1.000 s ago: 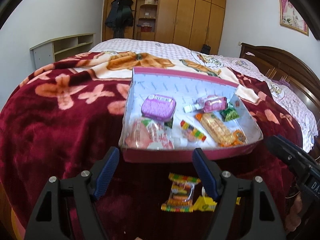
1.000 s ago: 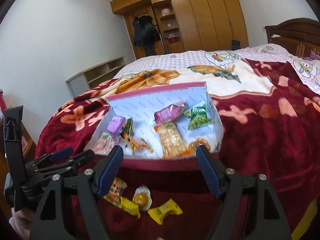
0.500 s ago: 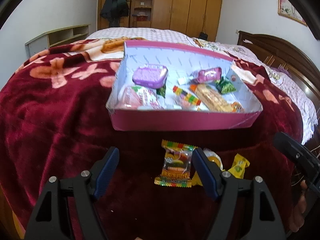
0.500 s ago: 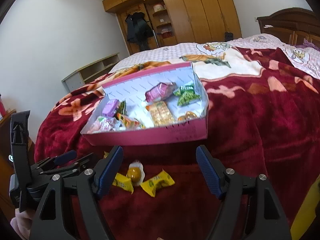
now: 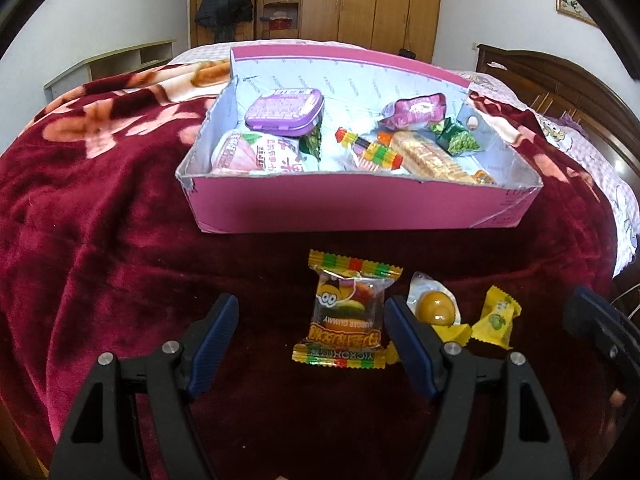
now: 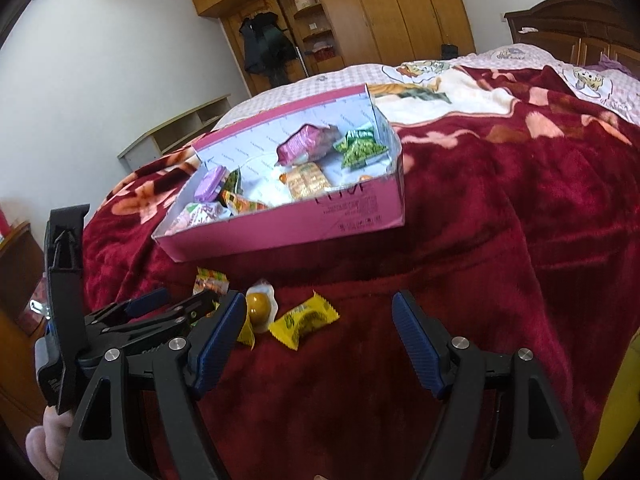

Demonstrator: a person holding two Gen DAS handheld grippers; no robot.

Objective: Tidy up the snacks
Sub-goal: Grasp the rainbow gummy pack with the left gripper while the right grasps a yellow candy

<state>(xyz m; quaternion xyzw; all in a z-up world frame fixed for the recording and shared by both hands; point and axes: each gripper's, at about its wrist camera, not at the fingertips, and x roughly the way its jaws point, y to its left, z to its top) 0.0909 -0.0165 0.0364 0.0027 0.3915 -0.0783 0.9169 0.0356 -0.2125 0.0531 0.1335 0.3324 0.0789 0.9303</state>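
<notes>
A pink box lies on the red blanket with several snacks inside, among them a purple tin and a biscuit pack. In front of it lie a burger gummy packet, an egg-shaped jelly and a yellow sweet. My left gripper hangs open just over the gummy packet's near-left side. Over the yellow sweet, my right gripper is open, holding nothing. One of its fingers shows at the left wrist view's right edge.
A second yellow sweet lies half hidden under the jelly. The blanket drops off at the bed's near edge. A wooden headboard, a wardrobe and a low shelf stand beyond. Something yellow shows at lower right.
Both grippers have come down and tilted toward the loose sweets. The box has slid up in both views, and the sweets now lie between and beside the fingers. Both stay open.
</notes>
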